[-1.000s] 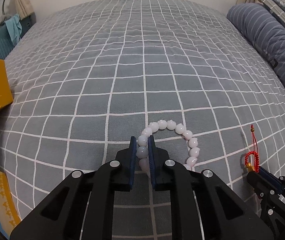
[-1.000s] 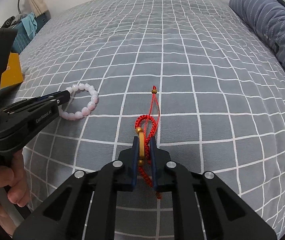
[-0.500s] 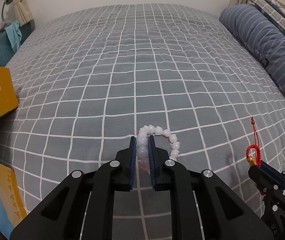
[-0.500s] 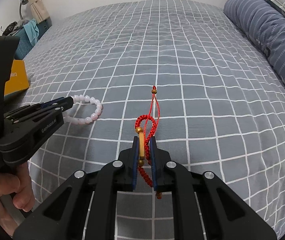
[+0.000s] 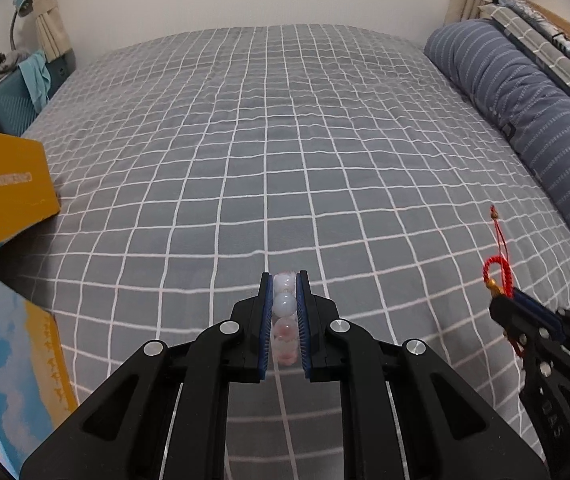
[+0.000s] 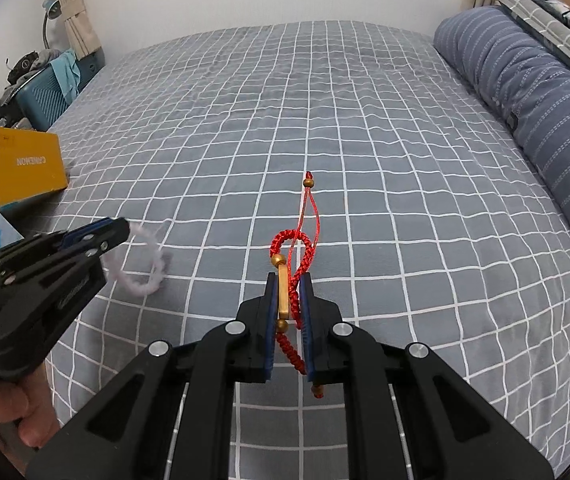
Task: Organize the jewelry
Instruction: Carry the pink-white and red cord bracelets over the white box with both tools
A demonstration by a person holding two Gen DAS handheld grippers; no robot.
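Pale pink bead bracelet [image 5: 284, 312] clamped between the blue pads of the left gripper [image 5: 284, 286], lifted clear of the grey checked bedspread [image 5: 285, 152]; four or so beads visible in the slot, the rest hidden below and behind the fingers. From the right wrist view, same bracelet [image 6: 147, 268] seen as a blurred loop dangling off the tip of the left gripper [image 6: 119, 228], beads too smeared to count.

Red braided cord bracelet [image 6: 295, 264] with a gold bar and gold beads pinched between the pads of the right gripper [image 6: 288, 280], loop and two thin tails reaching forward past the fingertips to a small end bead, another length trailing back under the jaws. Same red cord [image 5: 497, 264] seen from the left wrist view sticking up from the right gripper [image 5: 503, 300], off to the right of the left gripper and slightly nearer.

Two bracelets, two grippers, each closed on one piece, well apart from one another.

Ahead of both: open bedspread. Far right of the grippers: one blue striped bolster pillow [image 5: 525, 112], folded bedding behind it cut off by the frame. Left of the left gripper: one yellow box [image 5: 5, 188] on the bed edge, a blue-and-yellow illustrated cover [image 5: 9, 368] nearer, partly cropped. Far left corner: teal case [image 5: 9, 108] with clothes heaped on top, small lamp [image 5: 21, 4] above. Bare fingers [image 6: 25, 424] under the left gripper's handle, mostly cut off.
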